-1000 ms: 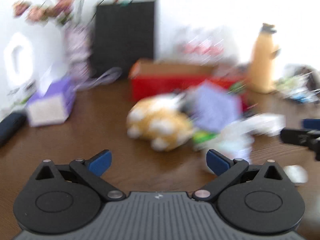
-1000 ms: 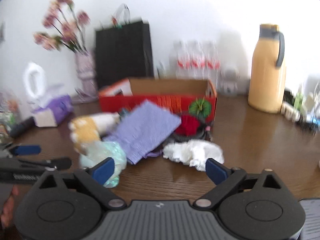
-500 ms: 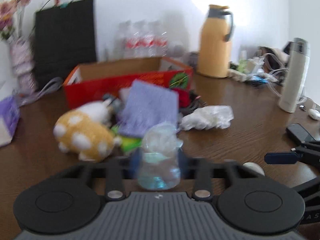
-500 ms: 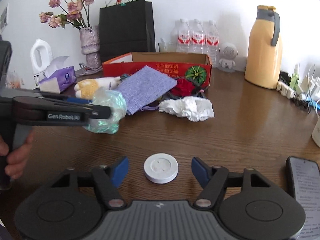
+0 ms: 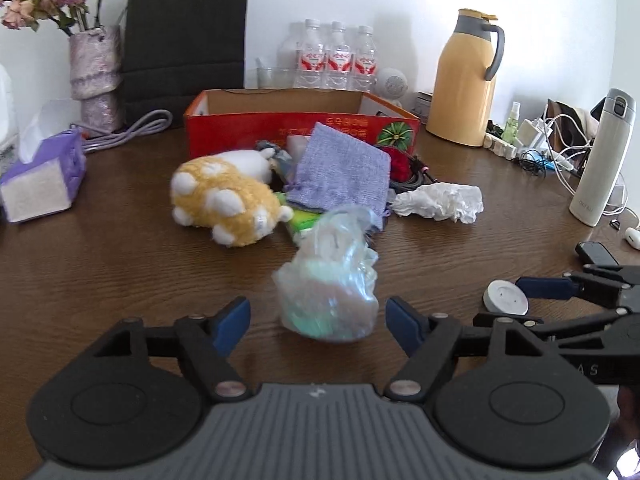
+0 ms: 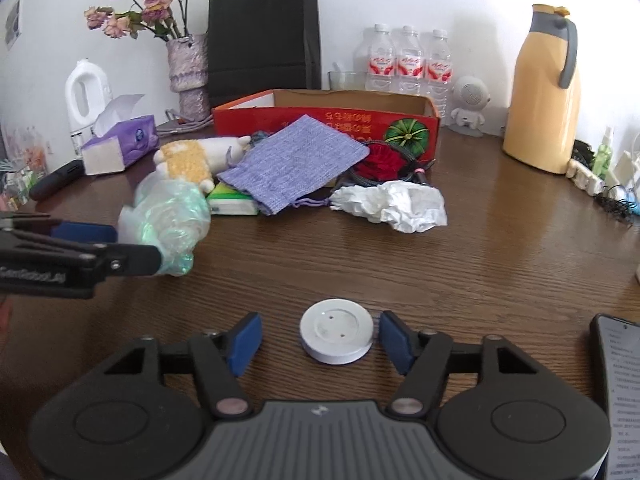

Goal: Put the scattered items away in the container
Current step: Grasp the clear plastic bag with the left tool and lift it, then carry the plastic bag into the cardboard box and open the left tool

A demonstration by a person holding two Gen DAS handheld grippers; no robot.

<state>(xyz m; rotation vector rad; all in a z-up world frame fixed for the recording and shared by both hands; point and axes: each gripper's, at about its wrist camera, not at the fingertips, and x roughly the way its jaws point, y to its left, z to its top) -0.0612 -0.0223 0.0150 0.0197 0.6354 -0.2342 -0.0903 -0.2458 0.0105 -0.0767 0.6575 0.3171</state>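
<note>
A crumpled clear plastic bag [image 5: 328, 280] sits on the brown table between the blue pads of my left gripper [image 5: 318, 326]. Its jaws are opening and neither pad presses the bag. A white round disc [image 6: 337, 336] lies flat between the pads of my right gripper [image 6: 320, 340]. Those jaws are closing; the right pad is almost at the rim and a gap shows on the left. The red cardboard box [image 5: 300, 132] stands open behind a pile: a yellow-white plush toy [image 5: 224, 200], a purple knit pouch [image 5: 340, 172] and a crumpled white tissue [image 5: 438, 200].
A purple tissue box [image 5: 40, 180] and a vase of flowers [image 5: 96, 76] stand at the left. A black paper bag [image 5: 184, 40], water bottles [image 5: 340, 60] and a yellow jug [image 5: 464, 80] line the wall. A white flask [image 5: 604, 160], cables and a phone [image 6: 620, 380] are at the right.
The left jaws closed in on the plastic bag and have spread apart again. The right gripper came down to the white disc and its jaws have narrowed around it.
</note>
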